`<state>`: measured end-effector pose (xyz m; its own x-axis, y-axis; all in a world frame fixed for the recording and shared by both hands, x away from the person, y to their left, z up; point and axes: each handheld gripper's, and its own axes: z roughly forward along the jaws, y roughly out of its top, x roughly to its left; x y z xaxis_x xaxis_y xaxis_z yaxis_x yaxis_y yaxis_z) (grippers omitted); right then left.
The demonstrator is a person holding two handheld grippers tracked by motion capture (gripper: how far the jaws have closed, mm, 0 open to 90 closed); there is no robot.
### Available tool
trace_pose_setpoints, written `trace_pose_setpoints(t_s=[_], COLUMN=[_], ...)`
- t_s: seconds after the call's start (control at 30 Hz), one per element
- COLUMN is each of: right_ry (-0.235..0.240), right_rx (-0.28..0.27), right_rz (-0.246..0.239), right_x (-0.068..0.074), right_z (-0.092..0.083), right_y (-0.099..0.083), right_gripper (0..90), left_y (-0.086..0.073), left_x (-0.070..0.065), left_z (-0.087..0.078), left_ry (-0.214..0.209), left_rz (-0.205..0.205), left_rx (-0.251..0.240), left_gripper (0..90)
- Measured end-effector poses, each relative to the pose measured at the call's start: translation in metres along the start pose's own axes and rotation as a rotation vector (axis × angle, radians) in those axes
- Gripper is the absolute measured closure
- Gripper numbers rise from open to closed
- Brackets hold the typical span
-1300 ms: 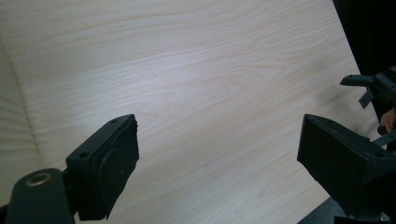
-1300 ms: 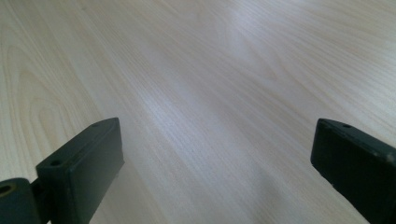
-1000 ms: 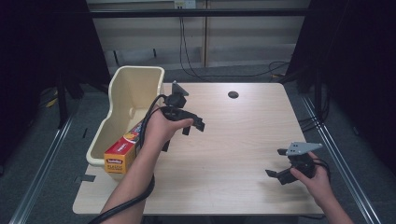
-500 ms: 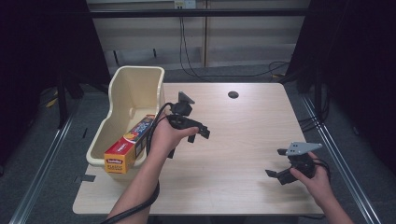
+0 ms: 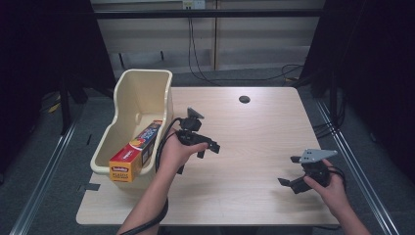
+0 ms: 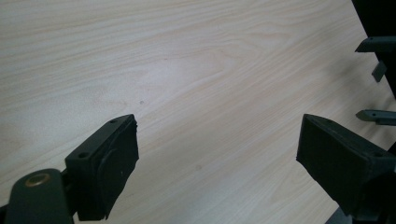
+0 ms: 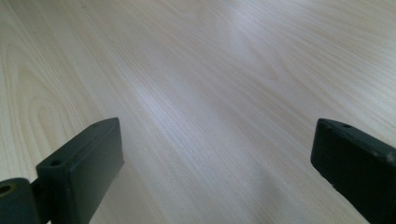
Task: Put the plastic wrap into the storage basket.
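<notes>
Currently both grippers idle over bare table (image 5: 254,127), jaws spread, nothing between them.
Left gripper (image 5: 208,147) just right of cream bin (image 5: 142,88); foil box (image 5: 134,156) leans inside it; right gripper (image 5: 292,172) well apart.

Print on the orange box (image 5: 135,152), too small to read.

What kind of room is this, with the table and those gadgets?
Probably a lab or recording booth: a bare wooden table ringed by dark curtains, loose cables on the floor behind it, and a person holding a wired tool in each hand.
</notes>
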<state>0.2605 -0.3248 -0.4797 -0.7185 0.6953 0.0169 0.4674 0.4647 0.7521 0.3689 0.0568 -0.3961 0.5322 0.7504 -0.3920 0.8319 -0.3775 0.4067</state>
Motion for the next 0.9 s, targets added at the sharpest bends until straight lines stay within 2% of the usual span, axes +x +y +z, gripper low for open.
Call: trace_pose_setpoints(t_s=[0.1,0.17,0.27,0.47,0.57,0.6,0.63,0.7,0.9], right_ry=[0.001,0.001,0.000,0.000,-0.002,-0.003,-0.003,-0.006,-0.011], right_rx=[0.002,0.003,0.004,0.008,0.012,0.013,0.014,0.018,0.033], right_rz=[-0.003,-0.001,-0.002,-0.004,-0.005,-0.005,-0.004,-0.003,-0.010], right_x=[0.000,0.000,0.000,0.000,0.000,0.000,0.000,0.000,0.002], right_z=[0.000,0.000,0.000,0.001,0.002,0.002,0.002,0.003,0.006], right_y=[0.000,0.000,0.000,0.000,0.000,0.000,0.000,-0.001,-0.001], right_gripper=[2.2,2.2,2.2,2.2,2.2,2.2,2.2,2.2,2.1], left_y=[-0.005,-0.008,-0.012,-0.023,-0.027,-0.029,-0.031,-0.034,-0.045], left_x=[0.003,0.005,0.006,0.008,0.006,0.005,0.006,0.006,0.008], left_z=[0.005,0.008,0.012,0.024,0.028,0.030,0.031,0.035,0.044], left_ry=[-0.006,0.003,0.013,-0.006,0.010,-0.003,-0.002,0.008,-0.008], left_rz=[-0.004,0.009,-0.001,0.029,0.050,0.041,0.057,0.064,0.070], left_rx=[-0.003,0.001,-0.010,0.000,-0.005,-0.011,-0.012,-0.013,-0.017], left_gripper=[12.5,12.5,12.5,12.4,12.4,12.3,12.3,12.3,12.2])
